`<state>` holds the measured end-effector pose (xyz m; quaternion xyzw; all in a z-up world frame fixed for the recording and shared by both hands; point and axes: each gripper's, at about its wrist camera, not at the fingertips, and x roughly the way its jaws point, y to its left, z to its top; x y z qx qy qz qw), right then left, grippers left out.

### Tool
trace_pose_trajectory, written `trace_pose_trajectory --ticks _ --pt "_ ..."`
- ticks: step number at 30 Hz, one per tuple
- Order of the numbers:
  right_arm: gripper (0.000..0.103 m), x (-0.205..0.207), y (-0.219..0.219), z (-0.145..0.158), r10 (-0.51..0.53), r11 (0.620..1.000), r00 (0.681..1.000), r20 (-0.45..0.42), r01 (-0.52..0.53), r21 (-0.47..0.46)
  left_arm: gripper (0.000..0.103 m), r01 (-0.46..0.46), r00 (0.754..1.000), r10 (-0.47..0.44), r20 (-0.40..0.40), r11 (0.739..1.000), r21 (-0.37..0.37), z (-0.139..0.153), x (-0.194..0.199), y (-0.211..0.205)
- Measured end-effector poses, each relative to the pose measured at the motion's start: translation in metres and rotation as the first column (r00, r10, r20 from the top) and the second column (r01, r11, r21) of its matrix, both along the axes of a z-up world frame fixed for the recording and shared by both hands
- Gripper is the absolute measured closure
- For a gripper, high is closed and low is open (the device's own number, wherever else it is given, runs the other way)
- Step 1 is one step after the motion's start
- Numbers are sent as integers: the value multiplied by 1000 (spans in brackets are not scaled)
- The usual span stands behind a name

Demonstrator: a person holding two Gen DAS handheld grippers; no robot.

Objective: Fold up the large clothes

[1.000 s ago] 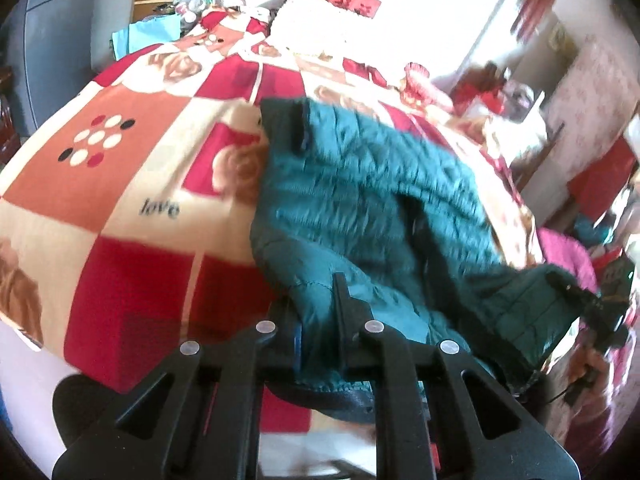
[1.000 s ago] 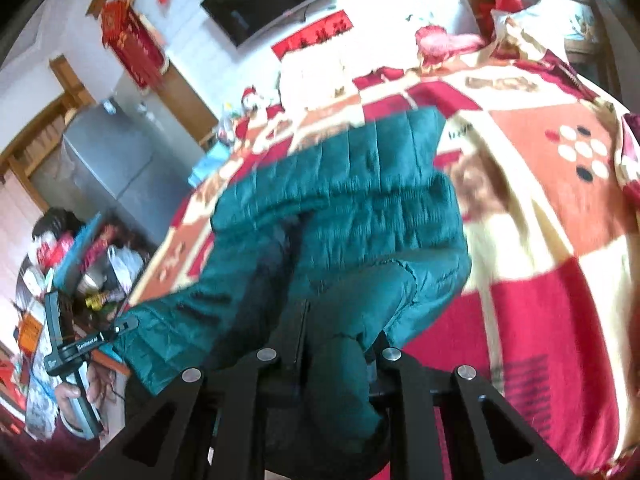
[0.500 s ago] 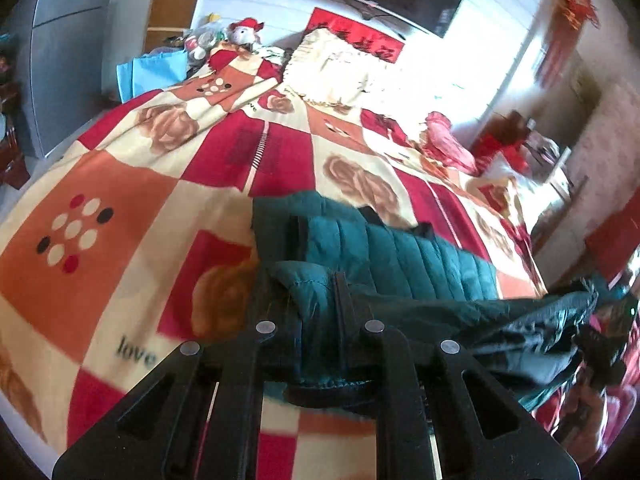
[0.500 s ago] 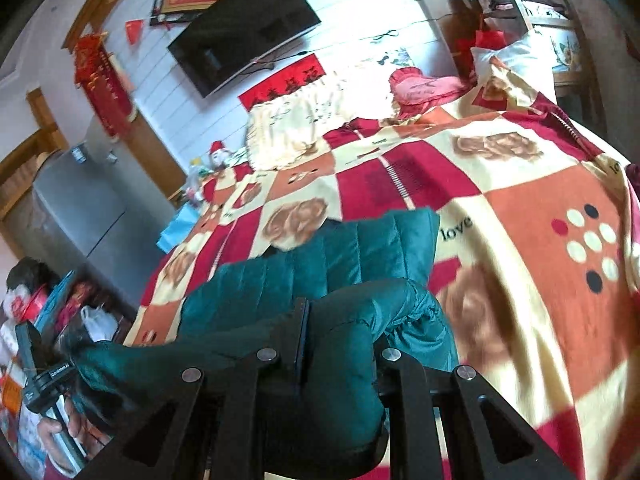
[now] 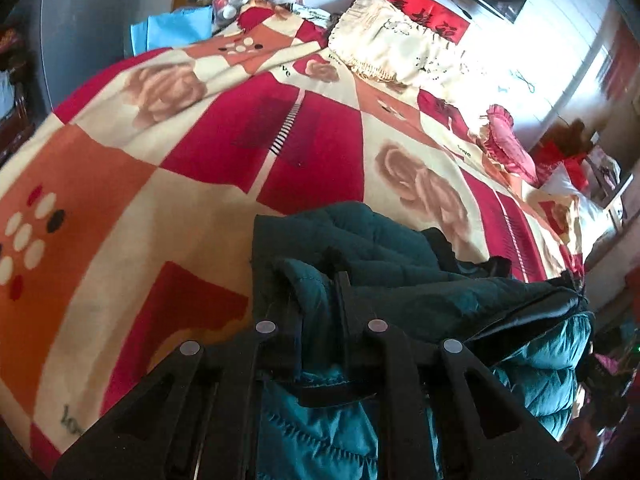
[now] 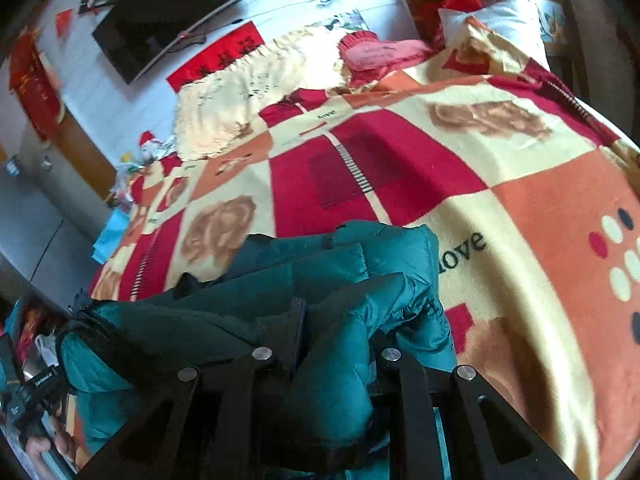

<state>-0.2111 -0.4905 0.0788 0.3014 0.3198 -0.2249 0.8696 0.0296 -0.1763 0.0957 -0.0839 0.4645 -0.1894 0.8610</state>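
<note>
Your left gripper [image 5: 318, 292] was clamped on a fold of the teal quilted jacket [image 5: 384, 248], its jaws nearly together with the padded cloth bunched between them. Your right gripper [image 6: 340, 324] was likewise pinched shut on another thick fold of the jacket [image 6: 352, 264], the fabric bulging up between its two fingers.

The jacket lay on the bed, on the patchwork blanket [image 5: 168, 168] of red, orange and cream squares with roses and the word "love". It sat at the near edge of the blanket, doubled over on itself, so that a shiny upper layer hung from your grippers above a darker layer resting on the blanket. Between the two grippers the held edge stretched across as a band, with a dark lining showing along it.

In the right wrist view, your left hand [image 6: 44, 436] showed at the lower left corner, gripping its handle beside the hanging end of the jacket.

Further up the bed, a cream fringed pillow [image 5: 396, 44] lay against the wall, and a pink heart-shaped cushion [image 6: 380, 54] rested just beside it. A dark television [image 6: 172, 12] hung on the white wall above a red banner [image 6: 218, 54].
</note>
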Motion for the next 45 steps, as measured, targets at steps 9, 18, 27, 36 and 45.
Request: trace_pose_trajectory --ticks 9,18,27,36,45 --pt "51 -13 -1 25 72 997 993 91 -76 35 62 49 999 -50 -16 996 -78 34 -6 19" --pt "38 -35 68 74 151 981 972 180 -125 -150 42 57 979 -51 198 998 -28 68 -57 17" --pt "38 70 139 27 346 912 937 -39 -346 -219 42 33 990 -58 125 981 191 3 -41 -39" --pt "37 134 101 -33 253 938 954 -158 -282 -201 24 -12 995 -15 103 965 263 -33 1 -56" --pt "38 115 91 1 263 945 956 -126 -282 -164 23 -3 995 -27 99 958 288 -35 6 -61"
